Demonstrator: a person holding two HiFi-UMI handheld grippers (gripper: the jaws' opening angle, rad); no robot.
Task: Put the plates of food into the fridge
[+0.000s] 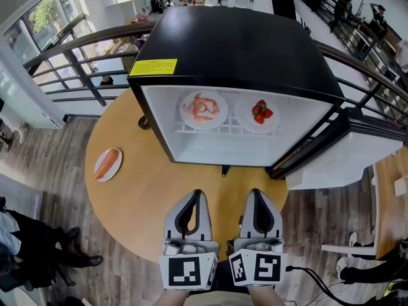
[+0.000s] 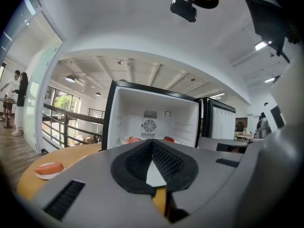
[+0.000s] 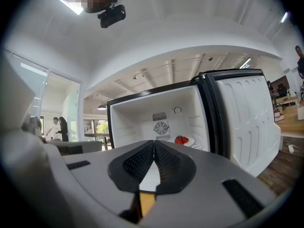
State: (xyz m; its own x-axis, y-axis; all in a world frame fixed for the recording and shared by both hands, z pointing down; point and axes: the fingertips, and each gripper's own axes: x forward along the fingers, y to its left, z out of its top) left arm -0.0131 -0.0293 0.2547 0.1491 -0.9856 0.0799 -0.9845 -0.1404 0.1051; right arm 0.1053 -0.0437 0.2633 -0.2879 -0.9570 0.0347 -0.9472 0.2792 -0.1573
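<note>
Head view: left tool and right tool side by side. The open fridge ahead holds two plates, a third plate sits on the desk ahead-left of the left tool, and the print on the fridge's yellow label is unreadable. Left gripper view: jaws together, nothing between. Right gripper view: jaws together, nothing between.

**Both claws shut and empty, side by side**

The left claw and the right claw sit low in the head view. They lie parallel and close beside each other without touching, and both point forward, away from the person. Each grey body narrows toward its tip. The left marker cube and the right marker cube are at the near ends. In the left gripper view, the left claw has its jaws together at the tips. Its black ribbed pads meet with nothing between them. The right gripper view shows the same for the right claw: its pads meet at the tip and hold nothing.
</note>
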